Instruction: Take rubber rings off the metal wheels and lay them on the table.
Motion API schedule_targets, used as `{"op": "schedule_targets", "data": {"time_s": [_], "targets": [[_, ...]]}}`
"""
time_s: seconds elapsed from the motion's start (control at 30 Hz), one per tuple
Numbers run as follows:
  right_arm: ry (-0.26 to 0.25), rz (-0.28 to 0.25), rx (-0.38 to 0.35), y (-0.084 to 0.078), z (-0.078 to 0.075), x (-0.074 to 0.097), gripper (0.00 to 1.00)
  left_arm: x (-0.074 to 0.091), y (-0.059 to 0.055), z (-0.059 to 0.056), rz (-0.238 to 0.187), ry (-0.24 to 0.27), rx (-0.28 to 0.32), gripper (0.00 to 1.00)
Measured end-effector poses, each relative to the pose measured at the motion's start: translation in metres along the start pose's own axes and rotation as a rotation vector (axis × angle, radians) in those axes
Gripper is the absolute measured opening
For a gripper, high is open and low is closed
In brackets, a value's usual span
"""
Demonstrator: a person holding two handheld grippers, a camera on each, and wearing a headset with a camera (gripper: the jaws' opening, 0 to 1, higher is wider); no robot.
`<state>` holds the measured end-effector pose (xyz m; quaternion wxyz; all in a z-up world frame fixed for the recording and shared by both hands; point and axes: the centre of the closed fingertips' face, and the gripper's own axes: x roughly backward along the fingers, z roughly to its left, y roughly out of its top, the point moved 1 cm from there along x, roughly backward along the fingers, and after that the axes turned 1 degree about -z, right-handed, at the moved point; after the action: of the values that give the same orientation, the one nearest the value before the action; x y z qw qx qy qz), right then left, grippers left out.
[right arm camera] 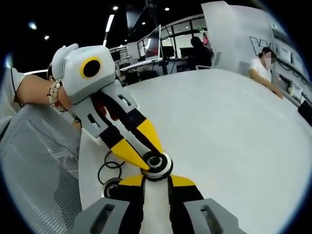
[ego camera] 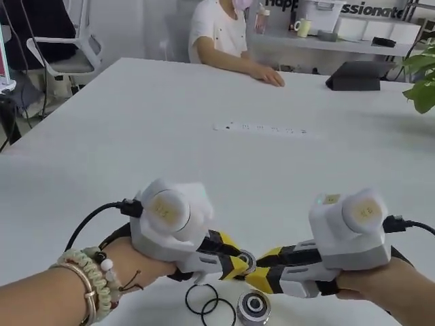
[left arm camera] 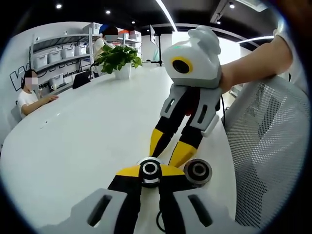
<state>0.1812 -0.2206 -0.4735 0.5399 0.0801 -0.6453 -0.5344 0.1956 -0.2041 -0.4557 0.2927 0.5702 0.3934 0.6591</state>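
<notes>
Rubber rings point(ego camera: 210, 304), 2 of them, lie overlapping on the white tabletop point(ego camera: 204, 136) at 6 o'clock in the head view, just at 9 o'clock of a second wheel point(ego camera: 253, 307) that rests flat. Above them a metal wheel point(ego camera: 246, 260) sits between both tools. The left tongs point(left arm camera: 149, 171), on the side of the wrist with beaded bracelets point(ego camera: 92, 282), are clamped on this wheel, 1 yellow tip on each side. The right tongs point(right arm camera: 157, 179) come in from 3 o'clock in the head view. Their tips touch the wheel's rim, but I cannot tell whether they pinch it. A seated person point(ego camera: 228, 37) is at the far edge at 12 o'clock, and a plant point(ego camera: 423, 78) at 2 o'clock.
</notes>
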Motion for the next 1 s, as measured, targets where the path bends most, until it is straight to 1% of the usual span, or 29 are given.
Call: {"op": "schedule_targets", "data": {"time_s": [0.07, 0.13, 0.2, 0.3, 0.33, 0.4, 0.43, 0.47, 0.5, 0.57, 0.6, 0.63, 0.7, 0.73, 0.77, 0.8, 0.83, 0.87, 0.9, 0.97, 1.0], "targets": [[0.004, 0.004, 0.013, -0.0004, 0.0004, 0.0008, 0.12, 0.0002, 0.0003, -0.0001, -0.002, 0.0, 0.001, 0.07], [0.004, 0.008, 0.018, -0.0004, 0.0005, 0.0011, 0.11, 0.0003, 0.0002, -0.0002, -0.003, 0.0, 0.003, 0.07], [0.001, 0.014, 0.04, -0.0001, 0.0009, 0.0011, 0.1, 0.0002, 0.0002, -0.0002, -0.003, 0.001, 0.003, 0.07], [-0.005, 0.017, 0.033, -0.0001, 0.0002, 0.0011, 0.11, 0.0003, 0.0002, -0.0002, -0.005, 0.0, 0.001, 0.07], [-0.01, 0.015, 0.026, -0.0001, -0.0002, 0.0008, 0.13, 0.0002, 0.0003, -0.0003, -0.006, 0.0, 0.0, 0.07], [-0.016, 0.007, 0.001, 0.0015, -0.001, -0.0006, 0.22, 0.0003, -0.0001, 0.0, -0.008, -0.001, 0.0, 0.07], [-0.042, -0.004, -0.036, 0.0041, -0.0037, -0.0017, 0.29, 0.0003, -0.0001, -0.0002, -0.009, -0.001, 0.001, 0.07], [-0.04, -0.016, -0.027, 0.0069, -0.0039, -0.0028, 0.32, 0.0002, -0.0001, -0.0001, -0.01, -0.001, 0.001, 0.07], [-0.04, -0.025, -0.012, 0.0087, -0.0027, -0.004, 0.33, 0.0003, -0.0001, -0.0001, -0.01, -0.001, 0.001, 0.07], [-0.051, -0.015, 0.019, 0.0078, -0.0026, -0.0062, 0.28, 0.0003, -0.0003, 0.0, -0.012, -0.002, 0.001, 0.07], [-0.046, 0.001, 0.038, 0.0047, 0.0002, -0.0076, 0.27, 0.0003, -0.0003, 0.0001, -0.013, -0.002, 0.001, 0.07], [-0.049, -0.007, 0.035, 0.0053, 0.0001, -0.0079, 0.26, 0.0003, -0.0005, 0.0001, -0.013, -0.002, 0.001, 0.07], [-0.047, -0.01, 0.053, 0.0065, -0.0006, -0.0084, 0.25, 0.0002, -0.0007, 0.0003, -0.014, -0.003, 0.001, 0.07], [-0.025, -0.012, 0.061, 0.0065, 0.0024, -0.0073, 0.23, 0.0001, -0.0007, 0.0005, -0.014, -0.002, 0.0, 0.07], [-0.034, -0.011, 0.076, 0.0069, 0.0001, -0.0068, 0.22, 0.0001, -0.0007, 0.0005, -0.014, -0.002, 0.0, 0.07], [-0.019, 0.0, 0.088, 0.0053, 0.0018, -0.0063, 0.21, 0.0001, -0.0007, 0.0006, -0.015, -0.002, 0.0, 0.07], [-0.023, 0.016, 0.091, 0.0033, 0.0009, -0.0052, 0.2, 0.0001, -0.0008, 0.0006, -0.015, -0.002, 0.0, 0.07], [-0.025, 0.035, 0.116, 0.0001, -0.0001, -0.004, 0.18, 0.0001, -0.0008, 0.0007, -0.015, -0.002, 0.0, 0.07], [-0.023, 0.02, 0.107, 0.0015, 0.0004, -0.0037, 0.17, 0.0, -0.0007, 0.0007, -0.016, -0.001, 0.0, 0.07], [-0.023, 0.023, 0.091, 0.0007, -0.0012, -0.003, 0.15, -0.0002, -0.0008, 0.0015, -0.017, 0.004, 0.002, 0.07], [-0.024, 0.022, 0.096, 0.0006, -0.002, -0.0025, 0.12, -0.0002, -0.0009, 0.002, -0.016, 0.006, 0.004, 0.07]]}}
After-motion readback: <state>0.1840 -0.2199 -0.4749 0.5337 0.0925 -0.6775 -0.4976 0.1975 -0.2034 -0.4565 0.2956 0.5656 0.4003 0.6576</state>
